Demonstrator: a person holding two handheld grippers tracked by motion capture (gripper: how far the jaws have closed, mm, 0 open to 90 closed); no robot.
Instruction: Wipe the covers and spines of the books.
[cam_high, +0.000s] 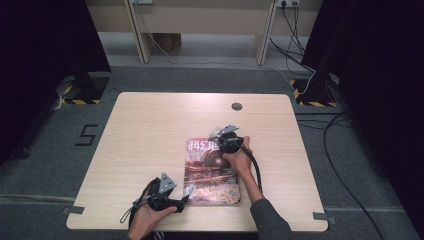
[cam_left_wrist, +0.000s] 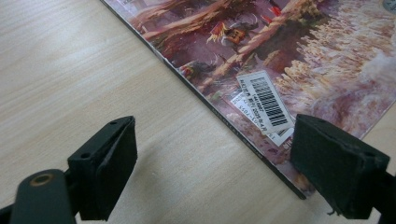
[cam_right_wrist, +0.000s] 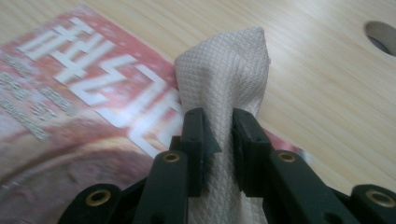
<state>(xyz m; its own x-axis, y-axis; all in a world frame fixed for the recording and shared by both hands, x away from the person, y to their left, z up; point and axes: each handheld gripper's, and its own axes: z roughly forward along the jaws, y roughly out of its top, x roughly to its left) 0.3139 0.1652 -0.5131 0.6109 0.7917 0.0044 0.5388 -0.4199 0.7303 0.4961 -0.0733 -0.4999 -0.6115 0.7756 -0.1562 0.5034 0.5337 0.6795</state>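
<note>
A magazine (cam_high: 212, 172) with a reddish illustrated cover lies flat near the table's front middle. My right gripper (cam_high: 220, 141) hovers over its top right corner, shut on a folded white cloth (cam_right_wrist: 224, 88) with a quilted texture that sticks up between the jaws. The cover's white title characters (cam_right_wrist: 107, 88) show just left of the cloth. My left gripper (cam_high: 186, 196) sits low at the magazine's bottom left corner, open. In the left gripper view its jaws stand wide apart, the right one over the corner by the barcode label (cam_left_wrist: 264, 100).
The wooden table (cam_high: 145, 130) has a round cable hole (cam_high: 237, 106) near its far edge. Bare wood spreads left of the magazine. Desk legs and cables stand on the floor beyond the table.
</note>
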